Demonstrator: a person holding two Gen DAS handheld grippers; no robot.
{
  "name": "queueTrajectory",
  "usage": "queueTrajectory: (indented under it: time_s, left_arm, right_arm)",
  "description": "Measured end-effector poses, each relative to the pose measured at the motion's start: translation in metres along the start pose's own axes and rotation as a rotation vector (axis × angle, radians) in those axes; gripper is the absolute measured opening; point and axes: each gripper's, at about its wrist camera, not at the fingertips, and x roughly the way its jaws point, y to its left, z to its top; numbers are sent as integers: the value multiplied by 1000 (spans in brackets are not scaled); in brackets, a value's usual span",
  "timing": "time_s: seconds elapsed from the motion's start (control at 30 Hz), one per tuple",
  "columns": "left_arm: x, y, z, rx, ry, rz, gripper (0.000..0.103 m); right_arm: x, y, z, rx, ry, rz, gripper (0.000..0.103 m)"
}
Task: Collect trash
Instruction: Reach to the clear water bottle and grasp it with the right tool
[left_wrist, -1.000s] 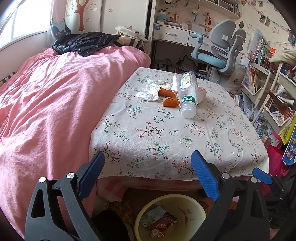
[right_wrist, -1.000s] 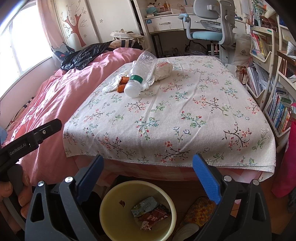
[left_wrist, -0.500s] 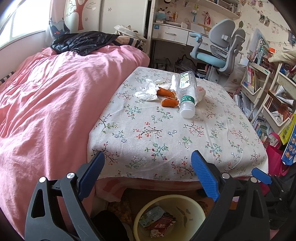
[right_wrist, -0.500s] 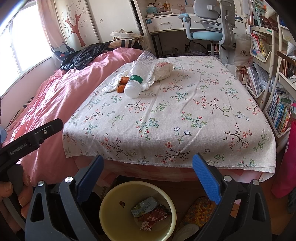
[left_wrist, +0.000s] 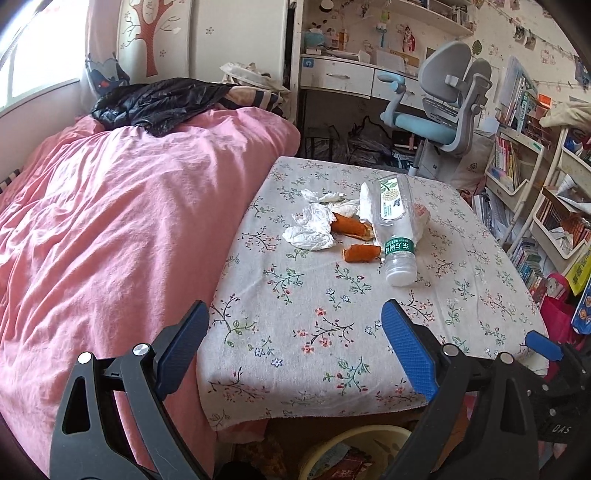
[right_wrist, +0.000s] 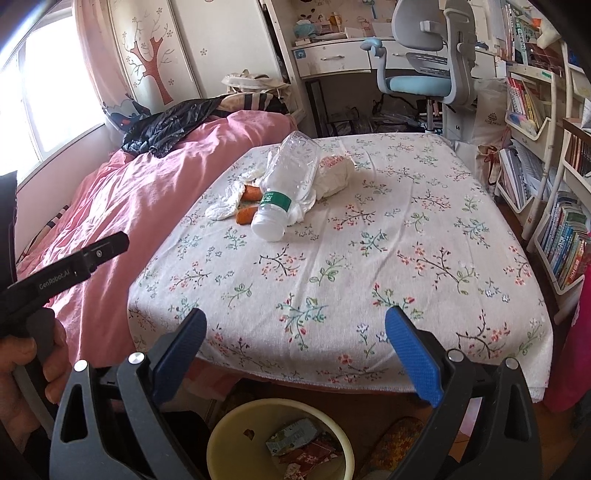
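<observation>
1. Waiting spread wide and empty, the left gripper (left_wrist: 295, 347) and right gripper (right_wrist: 295, 350) hover at the table's near edge.
2. Some wrappers already lie in the round yellow plastic bin (right_wrist: 229, 435).
3. The clear plastic bottle (right_wrist: 286, 188), white crumpled tissues (left_wrist: 310, 232) and orange peel scraps (left_wrist: 360, 253) remain far across the floral tablecloth (right_wrist: 369, 277).

Bin (left_wrist: 354, 456) cut off by the left view's bottom edge. Bottle (right_wrist: 286, 186) hides part of the white wrapper (right_wrist: 334, 175). Bottle label text unreadable.

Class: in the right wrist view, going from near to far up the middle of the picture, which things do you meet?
Yellow bin → floral cloth → plastic bottle → desk chair.
</observation>
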Motion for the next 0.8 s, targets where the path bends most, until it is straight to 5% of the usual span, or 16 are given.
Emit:
queueTrajectory:
  time_s: [0.43, 0.53, 0.7, 0.77, 0.8]
  left_arm:
    - [66, -8, 29, 79, 72, 16, 91]
    - [75, -5, 34, 85, 85, 28, 91]
    - [89, -8, 42, 106, 102, 29, 91]
    - [96, -12, 44, 123, 108, 24, 91]
    - [100, -14, 45, 134, 111, 19, 91]
  right_arm:
    - [89, 14, 65, 35, 43, 53, 91]
    - [111, 13, 73, 56, 79, 72, 77]
    - [143, 12, 83, 62, 154, 79, 68]
    - [152, 8, 85, 69, 184, 97, 46]
    - [153, 5, 85, 79, 194, 125, 45]
